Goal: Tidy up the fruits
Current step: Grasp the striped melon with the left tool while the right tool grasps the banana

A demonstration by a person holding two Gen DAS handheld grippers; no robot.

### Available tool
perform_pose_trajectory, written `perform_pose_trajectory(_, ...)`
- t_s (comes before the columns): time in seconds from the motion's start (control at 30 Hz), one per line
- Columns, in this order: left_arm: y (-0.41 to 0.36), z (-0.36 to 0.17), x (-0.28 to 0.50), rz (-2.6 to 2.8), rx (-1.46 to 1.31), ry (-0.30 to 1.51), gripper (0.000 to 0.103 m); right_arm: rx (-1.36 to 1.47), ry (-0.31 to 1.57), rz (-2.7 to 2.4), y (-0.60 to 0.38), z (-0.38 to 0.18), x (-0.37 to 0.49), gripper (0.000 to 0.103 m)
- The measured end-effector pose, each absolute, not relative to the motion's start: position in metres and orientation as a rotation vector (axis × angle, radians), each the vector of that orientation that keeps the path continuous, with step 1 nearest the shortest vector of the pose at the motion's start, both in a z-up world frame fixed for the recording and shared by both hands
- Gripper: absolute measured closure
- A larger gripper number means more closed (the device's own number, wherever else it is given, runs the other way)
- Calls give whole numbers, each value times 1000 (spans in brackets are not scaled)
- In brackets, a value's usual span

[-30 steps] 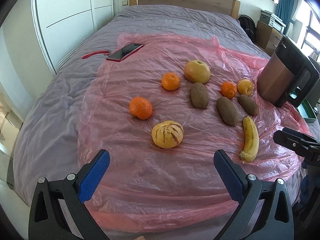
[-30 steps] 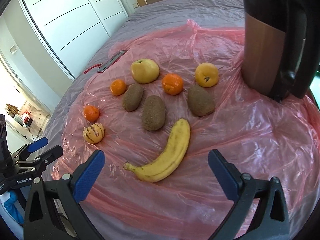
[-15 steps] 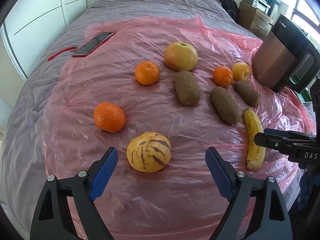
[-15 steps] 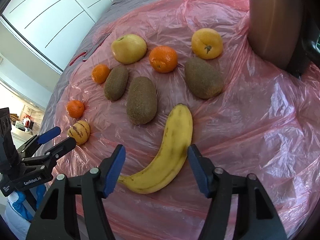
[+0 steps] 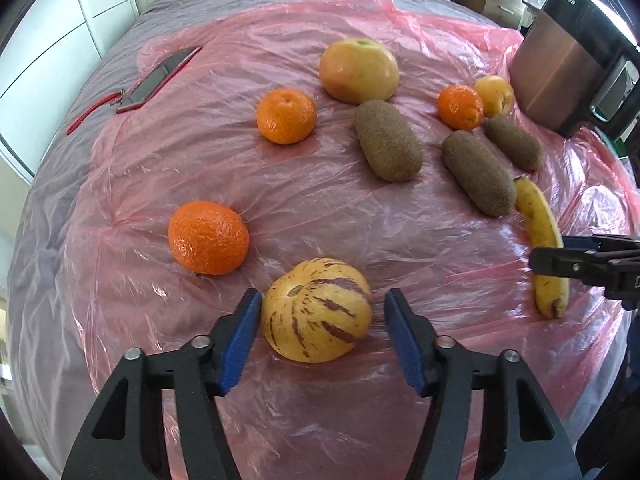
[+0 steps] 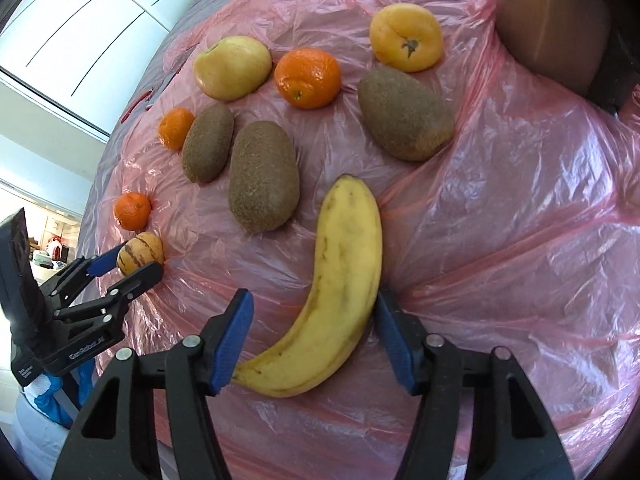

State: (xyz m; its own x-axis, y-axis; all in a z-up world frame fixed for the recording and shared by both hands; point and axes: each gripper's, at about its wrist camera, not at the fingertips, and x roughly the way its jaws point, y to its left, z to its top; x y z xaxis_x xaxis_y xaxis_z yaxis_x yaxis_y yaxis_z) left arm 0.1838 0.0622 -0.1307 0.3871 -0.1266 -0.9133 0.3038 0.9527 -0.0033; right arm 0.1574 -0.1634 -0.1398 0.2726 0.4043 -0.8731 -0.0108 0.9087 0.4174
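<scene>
Fruit lies on a pink plastic sheet on a bed. My left gripper is open, with its blue pads on either side of a yellow striped melon; the left pad touches it and the right pad stands a little off. My right gripper is open around the lower half of a banana, and the right pad touches it. Three oranges, three brown kiwis, a large apple and a yellow citrus lie beyond.
A brown and black appliance stands at the far right of the sheet. A phone with a red strap lies at the far left. White wardrobe doors stand left of the bed.
Both grippers have moved forward and down. The left one now straddles the striped melon and the right one straddles the banana. Both have narrowed their opening.
</scene>
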Motion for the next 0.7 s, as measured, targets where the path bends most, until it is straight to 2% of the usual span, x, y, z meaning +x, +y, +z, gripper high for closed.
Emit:
perform_pose_trajectory(0.23,66,-148,192,-268,149,1173,54,365,1279,292,-163,-147,159,35)
perform_pose_trajectory(0.3,68,-147,192,-266,131,1163,54,363,1277,288,-164,-148,160,46)
perform_pose_trajectory(0.37,70,-145,191,-262,120,1151,55,362,1274,282,-168,-149,159,76)
perform_pose_trajectory(0.4,71,-144,189,-259,116,1142,55,363,1272,281,-170,-150,159,83)
perform_pose_trajectory(0.63,71,-138,173,-217,96,1076,55,384,1248,314,-179,-150,157,95)
perform_pose_trajectory(0.7,74,-134,168,-203,84,1060,55,401,1244,321,-182,-150,157,95)
